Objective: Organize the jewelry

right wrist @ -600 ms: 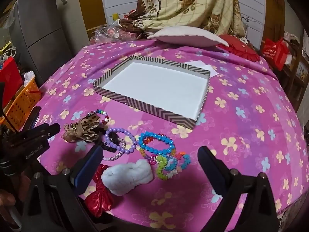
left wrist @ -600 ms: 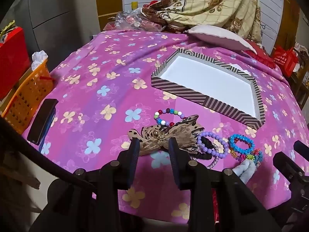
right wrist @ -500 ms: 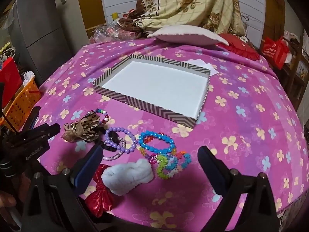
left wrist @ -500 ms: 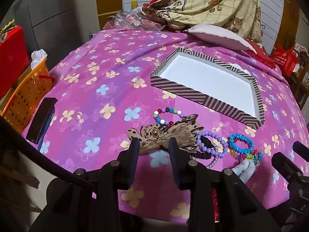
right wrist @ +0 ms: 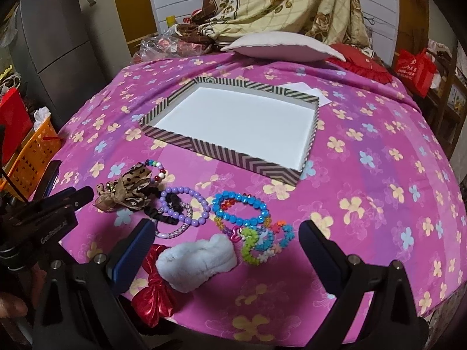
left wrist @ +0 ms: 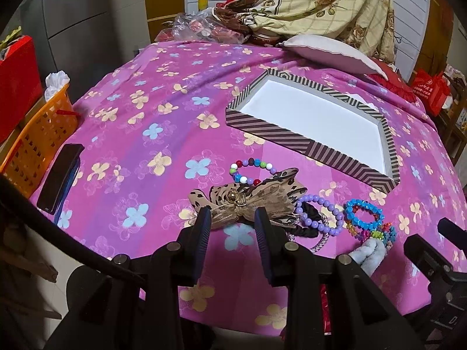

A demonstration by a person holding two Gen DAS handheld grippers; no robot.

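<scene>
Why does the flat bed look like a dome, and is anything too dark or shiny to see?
Both views: the fisheye lens bends the pink floral cloth into a dome and blackens the corners. Right wrist view: glare glints off the red foil bow; the striped box floor is bright white, nearly featureless. Left wrist view: the left gripper is a dark silhouette, details lost.

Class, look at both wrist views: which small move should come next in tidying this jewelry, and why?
Probably lower the left hand-held gripper onto the leopard-print bow: its open jaws already straddle the bow, which lies on the cloth, and the striped box is empty.
</scene>
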